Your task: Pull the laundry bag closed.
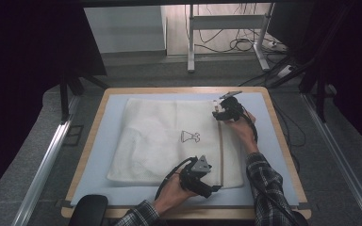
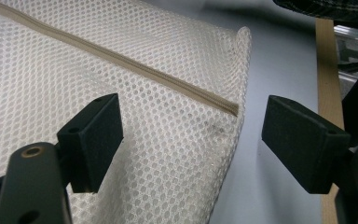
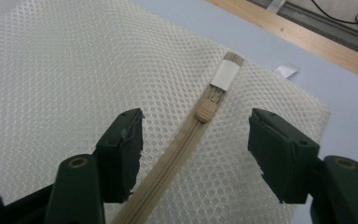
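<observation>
Straddling a white mesh bag's [image 3: 74, 70] beige zipper [image 3: 168, 158], both grippers gape wide.

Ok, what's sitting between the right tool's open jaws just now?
In the right gripper view, the right tool straddles the mesh bag's tan zipper; its pull tab lies just ahead, not yet gripped.

A white mesh laundry bag [image 1: 165, 141] lies flat on the table's pale blue mat [image 1: 96, 155], spread across most of its middle and reaching close to the far edge. A small dark print [image 1: 191, 137] sits near the bag's centre. A beige zipper [image 3: 168, 158] runs straight along the bag's right side, from the near edge to the far right corner. It looks closed, with its beige slider [image 3: 204, 111] resting at the far end, just below a small white tab [image 3: 225, 77].
</observation>
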A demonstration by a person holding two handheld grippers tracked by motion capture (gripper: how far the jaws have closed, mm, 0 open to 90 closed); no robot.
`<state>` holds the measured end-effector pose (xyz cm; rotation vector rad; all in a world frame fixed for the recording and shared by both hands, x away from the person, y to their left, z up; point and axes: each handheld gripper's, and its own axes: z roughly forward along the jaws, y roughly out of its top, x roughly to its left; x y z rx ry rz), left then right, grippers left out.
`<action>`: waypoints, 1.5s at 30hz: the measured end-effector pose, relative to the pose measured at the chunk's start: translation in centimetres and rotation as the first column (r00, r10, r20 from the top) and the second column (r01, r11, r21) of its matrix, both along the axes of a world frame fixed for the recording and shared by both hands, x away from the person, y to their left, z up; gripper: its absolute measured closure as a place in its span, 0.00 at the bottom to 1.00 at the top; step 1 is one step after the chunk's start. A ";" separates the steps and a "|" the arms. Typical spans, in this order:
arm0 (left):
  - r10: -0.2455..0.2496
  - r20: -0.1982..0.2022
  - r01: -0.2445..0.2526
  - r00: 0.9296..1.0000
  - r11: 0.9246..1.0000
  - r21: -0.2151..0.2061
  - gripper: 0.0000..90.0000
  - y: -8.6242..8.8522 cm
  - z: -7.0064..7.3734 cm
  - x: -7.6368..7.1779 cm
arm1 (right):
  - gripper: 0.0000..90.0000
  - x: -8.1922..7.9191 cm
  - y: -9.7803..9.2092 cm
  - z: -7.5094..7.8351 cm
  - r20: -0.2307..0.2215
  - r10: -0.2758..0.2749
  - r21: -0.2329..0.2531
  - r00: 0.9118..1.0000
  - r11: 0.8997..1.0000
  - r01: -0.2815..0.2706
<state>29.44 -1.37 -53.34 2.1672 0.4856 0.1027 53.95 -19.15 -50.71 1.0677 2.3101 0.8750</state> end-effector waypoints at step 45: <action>0.026 0.047 -0.029 0.999 0.998 0.061 0.05 2.2 1.2 -0.4 | 0.02 -4.1 0.4 1.5 -0.111 0.108 0.116 0.988 0.989 -0.095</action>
